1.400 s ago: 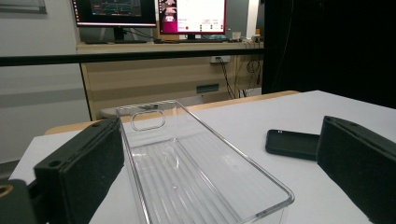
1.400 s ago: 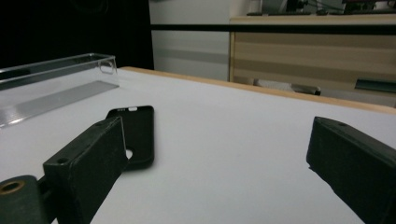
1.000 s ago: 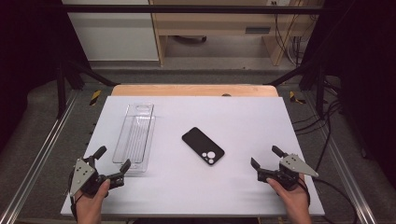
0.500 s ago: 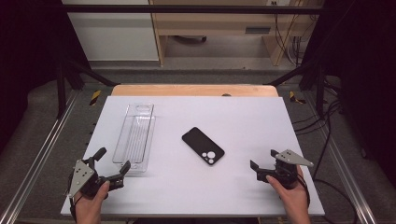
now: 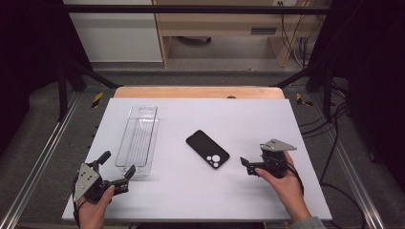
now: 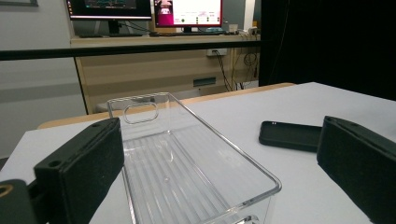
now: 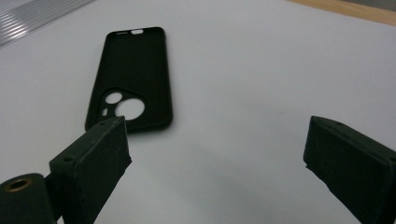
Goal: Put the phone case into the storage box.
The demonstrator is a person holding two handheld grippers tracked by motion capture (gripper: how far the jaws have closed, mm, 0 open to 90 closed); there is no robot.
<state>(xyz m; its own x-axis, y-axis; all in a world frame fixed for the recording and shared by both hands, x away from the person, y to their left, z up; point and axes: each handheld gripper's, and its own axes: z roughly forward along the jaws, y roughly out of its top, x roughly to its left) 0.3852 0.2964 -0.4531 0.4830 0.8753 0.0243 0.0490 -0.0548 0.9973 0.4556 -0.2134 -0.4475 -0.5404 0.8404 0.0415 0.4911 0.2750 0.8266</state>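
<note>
On the white tabletop (image 5: 286,119), a black phone case (image 5: 207,149) lies flat near the centre, camera cut-outs toward the person's side. It lies diagonally in the high view, its cut-out end pointing toward the right tool (image 5: 251,164). The right tool sits just right of the case, near it but apart from it, held in the person's right hand (image 5: 282,183). Its 2 jaws stand wide apart and hold nothing. Seen in the right gripper view, the case (image 7: 132,77) lies ahead and to the left, its near corner just above the tip of the left-hand jaw; bare tabletop shows between the 2 jaws.

A clear plastic tray (image 5: 139,138) stands left of the case, long axis running away from the person, well apart from the case. Its ribbed floor is bare and a handle slot is cut in its far end wall. The left tool (image 5: 114,166) rests at the near-left corner of the tabletop, just beside the tray's near end, gripped by the left hand (image 5: 93,207). Its jaws are also spread wide, with nothing between the pads. Through the left gripper view, the tray (image 6: 187,158) lies directly between the 2 jaws, and the case (image 6: 289,135) lies farther right. Contact between jaw and tray cannot be determined.
</note>
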